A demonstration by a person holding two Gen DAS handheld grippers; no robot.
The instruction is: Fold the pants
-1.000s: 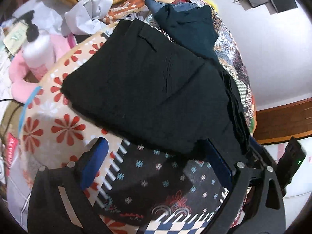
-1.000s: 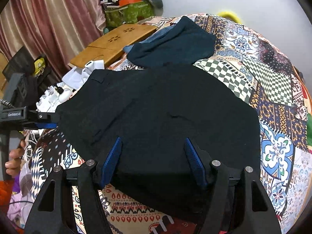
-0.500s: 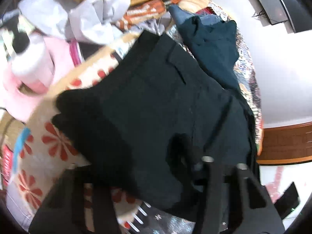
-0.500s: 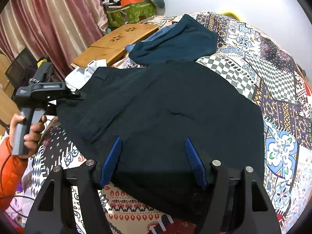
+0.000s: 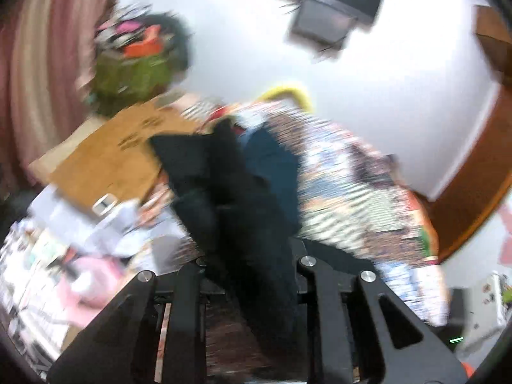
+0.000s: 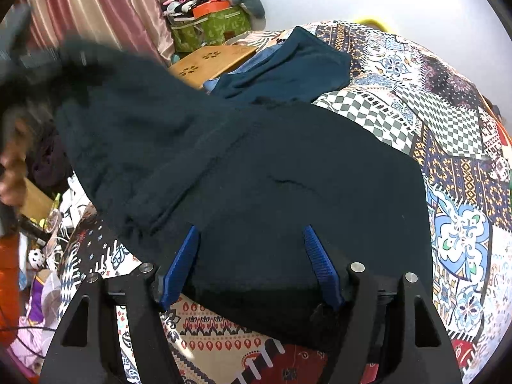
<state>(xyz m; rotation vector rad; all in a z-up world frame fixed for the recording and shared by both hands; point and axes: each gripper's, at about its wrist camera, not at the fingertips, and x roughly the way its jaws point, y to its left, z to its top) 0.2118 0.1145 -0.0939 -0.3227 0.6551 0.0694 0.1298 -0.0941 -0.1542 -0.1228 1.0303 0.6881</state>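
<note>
Pants, black, lie across the patchwork bedspread, filling the middle of the right wrist view, but their far corner at ten o'clock is now raised off the bed and drawn up toward the striped curtain, where half a second ago it lay flat at the bed's edge. That raised corner is blurred, and the left gripper holding it shows only as a dark smear at the upper left of the right view. In the left wrist view everything has changed: earlier the camera looked down on the pants spread flat, now it looks out across the room, with the wall-mounted screen at one o'clock, a green box at eleven o'clock and a wooden board at nine o'clock, all smeared by motion. The left gripper is clenched on a bunch of the black fabric, which rises from between its fingers toward twelve o'clock. A dark teal garment lies on the bedspread just beyond the pants, touching their far edge. The right gripper is spread wide as before, its blue pads on either side of the near hem at six o'clock, gripping nothing.
</note>
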